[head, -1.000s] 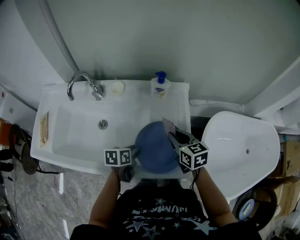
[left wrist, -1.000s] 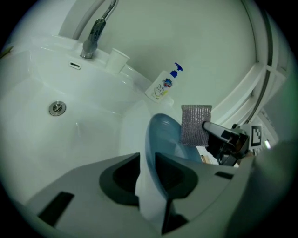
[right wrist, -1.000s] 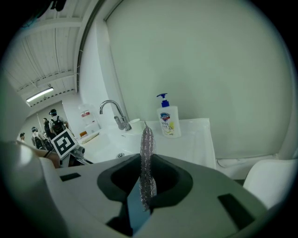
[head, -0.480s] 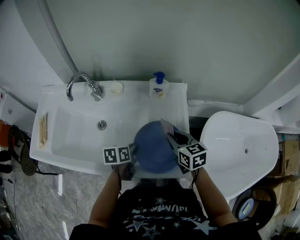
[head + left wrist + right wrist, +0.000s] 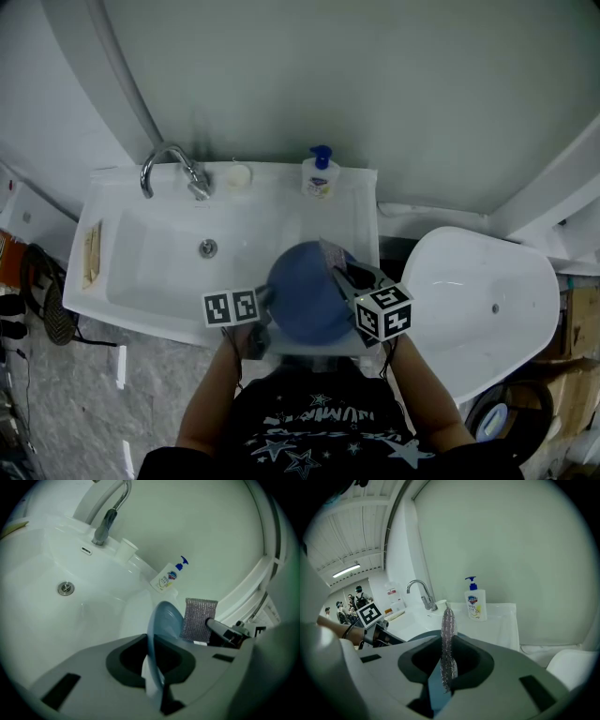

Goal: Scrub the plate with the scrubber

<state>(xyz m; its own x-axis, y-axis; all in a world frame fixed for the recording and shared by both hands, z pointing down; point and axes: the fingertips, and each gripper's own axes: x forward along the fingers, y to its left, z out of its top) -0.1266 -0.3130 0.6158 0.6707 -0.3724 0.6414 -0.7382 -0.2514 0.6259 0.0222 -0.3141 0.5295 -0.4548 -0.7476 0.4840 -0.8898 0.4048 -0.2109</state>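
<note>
A round blue plate [image 5: 305, 291] is held on edge over the right front part of the white sink [image 5: 150, 281]. My left gripper [image 5: 265, 309] is shut on the plate's near rim; in the left gripper view the plate [image 5: 166, 620] stands upright between the jaws. My right gripper [image 5: 343, 274] is shut on a flat grey mesh scrubber [image 5: 334, 251], which stands at the plate's right edge. In the right gripper view the scrubber [image 5: 448, 639] rises edge-on from the jaws. Whether scrubber and plate touch I cannot tell.
A chrome faucet [image 5: 173, 169], a small white cup [image 5: 238, 174] and a soap pump bottle [image 5: 321, 173] line the sink's back ledge. The drain [image 5: 208, 247] lies in the basin. A white oval fixture [image 5: 478, 300] stands to the right.
</note>
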